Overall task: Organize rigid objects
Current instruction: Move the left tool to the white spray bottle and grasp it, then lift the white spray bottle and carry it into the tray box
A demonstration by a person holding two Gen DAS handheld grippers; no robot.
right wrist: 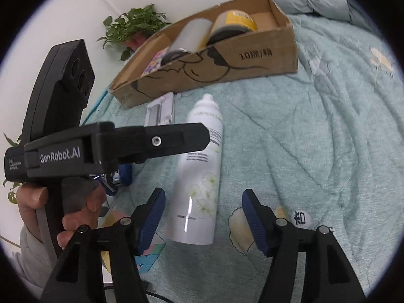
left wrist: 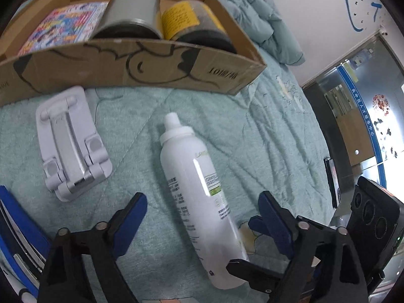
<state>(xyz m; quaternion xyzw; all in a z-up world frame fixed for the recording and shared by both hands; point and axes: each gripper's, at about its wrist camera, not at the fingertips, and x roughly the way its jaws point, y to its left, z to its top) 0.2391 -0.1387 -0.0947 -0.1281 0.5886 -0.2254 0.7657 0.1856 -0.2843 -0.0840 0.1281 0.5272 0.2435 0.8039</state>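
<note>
A white spray bottle (left wrist: pixel 199 197) (right wrist: pixel 202 166) lies on the teal quilt, cap toward the cardboard box (left wrist: pixel 151 70) (right wrist: pixel 252 60). My left gripper (left wrist: pixel 202 212) straddles the bottle's middle with blue pads apart from its sides, so it is open. From the right wrist view one black finger (right wrist: pixel 176 139) of that gripper reaches over the bottle, and a hand grips its handle. My right gripper (right wrist: pixel 203 217) straddles the bottle's base end, also open, with gaps on both sides.
The box holds a grey canister (left wrist: pixel 131 12), a yellow-labelled jar (left wrist: pixel 192 22) and a colourful book (left wrist: pixel 63 27). A white folding stand (left wrist: pixel 73 141) lies left of the bottle. A blue folder (left wrist: pixel 15 227), a pastel cube (right wrist: pixel 151 252), a plant (right wrist: pixel 131 27) and a bundled jacket (left wrist: pixel 255 12) surround it.
</note>
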